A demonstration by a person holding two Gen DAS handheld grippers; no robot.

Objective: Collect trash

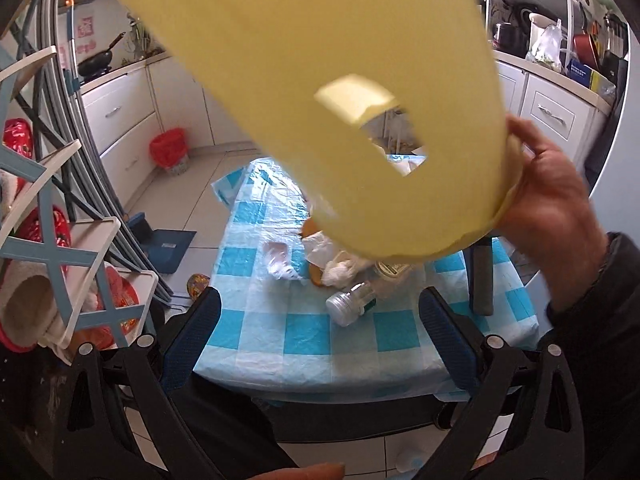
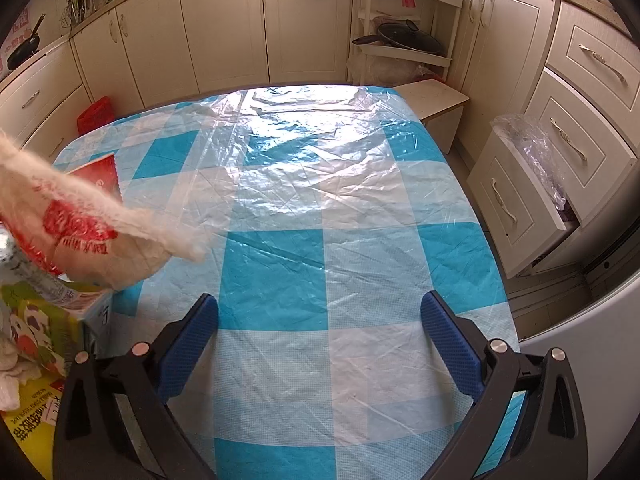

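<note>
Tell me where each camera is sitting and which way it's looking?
Left wrist: sits on the left gripper, looking down its open fingers at the table with a jar, tissues and a yellow bin tipped above; a hand holds the bin.
Right wrist: sits on the right gripper, looking along its open fingers across the table toward the cabinets; trash lies at the left edge; none of the person's body shows.
Shared: the same blue-checked table.
</note>
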